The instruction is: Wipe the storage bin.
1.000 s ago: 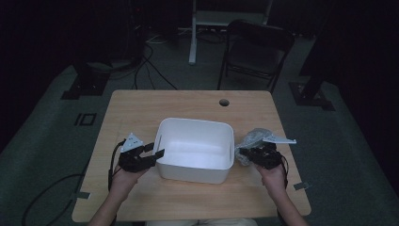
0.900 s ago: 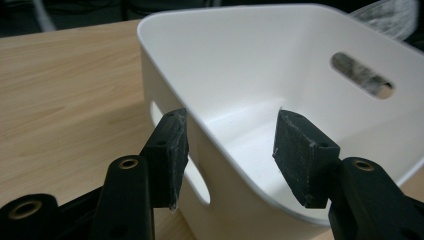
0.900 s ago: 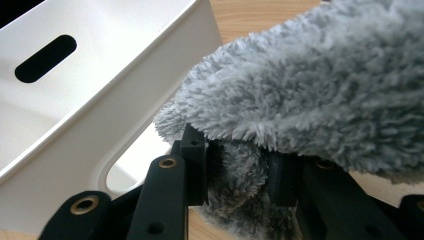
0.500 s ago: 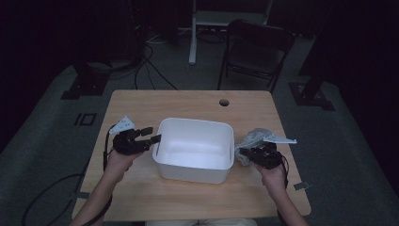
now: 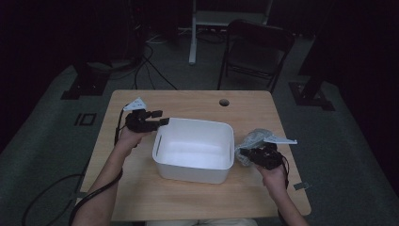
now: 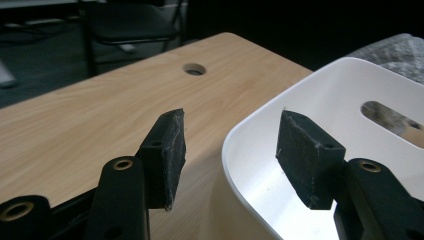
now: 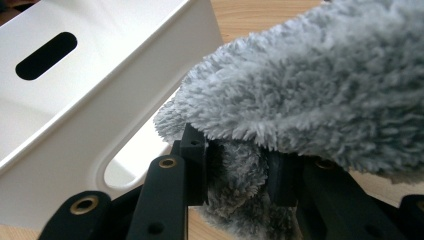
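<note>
On the pale wooden table [image 5: 141, 197], a white rectangular plastic bin [image 5: 194, 149] with slotted handles stands near the middle, empty inside as far as the high view reaches. The left gripper [image 5: 161, 117] hovers at the bin's far left corner, released, nothing between its pads; its jaws have just been opening a little. From the left gripper view, one black pad [image 6: 166, 150] hangs over bare tabletop and the other over the bin's rim [image 6: 235, 137], so the white wall stands directly between the jaws. The right gripper [image 5: 245, 155] sits just off the bin's right wall, clenched on a fluffy grey cloth [image 5: 251, 141]; the right gripper view shows the pile of the cloth [image 7: 310, 95] bulging over both jaws and a fold pinched between them, close beside the bin's handle slot [image 7: 125, 170].

A round cable hole [image 5: 224, 102] lies in the tabletop behind the bin, well apart from both hands. Open wood runs along the near edge and behind the bin; the strip to the right of the bin is narrow and taken up by cloth and hand. Beyond the table stand a dark folding chair [image 5: 256, 52] and a pale frame leg [image 5: 193, 33], with cables on the floor.

Most of the cloth's shape is hard to make out, and the room behind is too dim to read. Both forearms are cut off at the bottom edge.
</note>
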Tool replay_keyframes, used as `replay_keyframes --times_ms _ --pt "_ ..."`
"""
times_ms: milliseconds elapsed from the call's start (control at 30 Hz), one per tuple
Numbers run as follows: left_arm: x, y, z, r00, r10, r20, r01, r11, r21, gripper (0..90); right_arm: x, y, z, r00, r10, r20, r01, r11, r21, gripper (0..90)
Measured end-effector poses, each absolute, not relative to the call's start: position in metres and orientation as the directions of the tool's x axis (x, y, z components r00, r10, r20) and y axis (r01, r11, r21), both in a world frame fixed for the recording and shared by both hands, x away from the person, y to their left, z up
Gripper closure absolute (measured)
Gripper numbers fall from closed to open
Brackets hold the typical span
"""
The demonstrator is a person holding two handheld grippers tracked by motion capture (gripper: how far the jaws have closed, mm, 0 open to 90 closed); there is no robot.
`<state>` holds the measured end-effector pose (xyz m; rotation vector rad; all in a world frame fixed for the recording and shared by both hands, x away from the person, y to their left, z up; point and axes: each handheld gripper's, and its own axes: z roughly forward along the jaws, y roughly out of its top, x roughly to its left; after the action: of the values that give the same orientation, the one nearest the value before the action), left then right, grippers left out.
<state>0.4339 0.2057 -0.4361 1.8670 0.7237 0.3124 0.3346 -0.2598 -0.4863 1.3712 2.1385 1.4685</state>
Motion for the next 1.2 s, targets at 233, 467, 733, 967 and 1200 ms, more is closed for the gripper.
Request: replay_keyframes --times_ms 233,467,733,967,1200 --pt "0.447 0.195 -0.447 0.814 0.56 -0.154 0.359 -0.276 0.892 47.4 0.335 -0.26 -0.488 -0.544 0.778 0.314 0.576 0.074 0.814 67.0" --pt "0.454 0.189 -0.452 0.824 0.541 -0.168 0.363 -0.276 0.89 62.3 0.336 -0.259 -0.49 -0.545 0.777 0.314 0.581 0.081 0.81 67.1" --pt "0.447 0.185 -0.447 0.779 0.615 -0.123 0.362 -0.281 0.889 74.4 0.337 -0.261 -0.492 -0.538 0.781 0.316 0.586 0.078 0.806 67.1" --pt "0.423 0.2 -0.449 0.711 0.694 -0.111 0.376 -0.242 0.894 78.4 0.336 -0.261 -0.49 -0.539 0.783 0.312 0.58 0.076 0.811 67.1" --pt "0.423 0.204 -0.447 0.748 0.65 -0.134 0.36 -0.228 0.905 76.3 0.336 -0.262 -0.488 -0.535 0.783 0.318 0.579 0.065 0.813 67.1"
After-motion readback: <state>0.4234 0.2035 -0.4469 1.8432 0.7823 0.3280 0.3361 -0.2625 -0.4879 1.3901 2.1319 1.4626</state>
